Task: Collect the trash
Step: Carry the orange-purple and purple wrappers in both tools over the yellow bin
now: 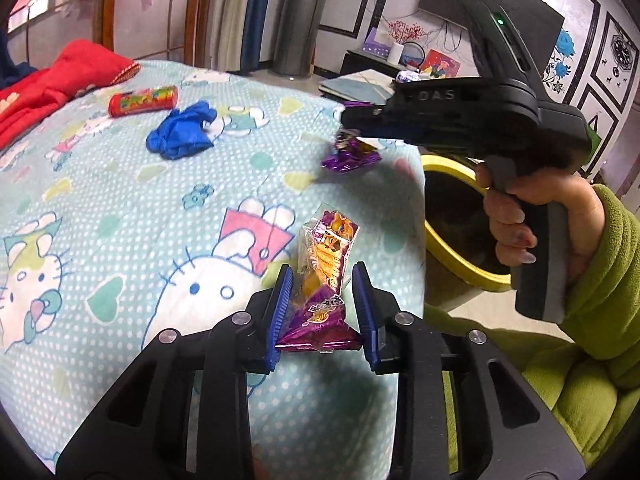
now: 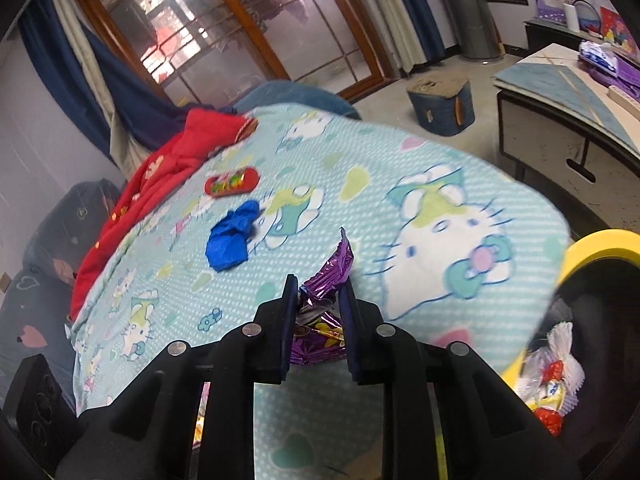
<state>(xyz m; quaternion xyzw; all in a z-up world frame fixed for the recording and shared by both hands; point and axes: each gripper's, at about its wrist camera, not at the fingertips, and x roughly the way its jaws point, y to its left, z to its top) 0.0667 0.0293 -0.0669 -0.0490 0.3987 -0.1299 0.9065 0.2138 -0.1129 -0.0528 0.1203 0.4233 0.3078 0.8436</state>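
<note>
Both claws gripping snack wrappers over the bed, beside the yellow-rimmed bin.

Left wrist view — the left claw [image 1: 320,304] is closed on an orange-and-purple snack wrapper [image 1: 326,268], its blue pads pressing both sides, above the cartoon-cat bedspread [image 1: 120,200]. Ahead, the right claw [image 1: 352,120], gripped by a hand [image 1: 536,220] in a green sleeve [image 1: 600,280], carries a crumpled purple wrapper [image 1: 350,156] clear of the bedspread. A blue glove [image 1: 182,130] and a red tube [image 1: 143,100] lie farther back, near a red garment [image 1: 52,84]. The bin [image 1: 444,168] sits just past the bed's edge. Right wrist view — the right claw [image 2: 318,320] is nearly closed, pinching the purple wrapper [image 2: 330,270]. The glove [image 2: 232,240] and tube [image 2: 232,182] rest on the bedspread [image 2: 440,220]; the bin [image 2: 600,246], at right, contains wrappers [image 2: 554,376].
</note>
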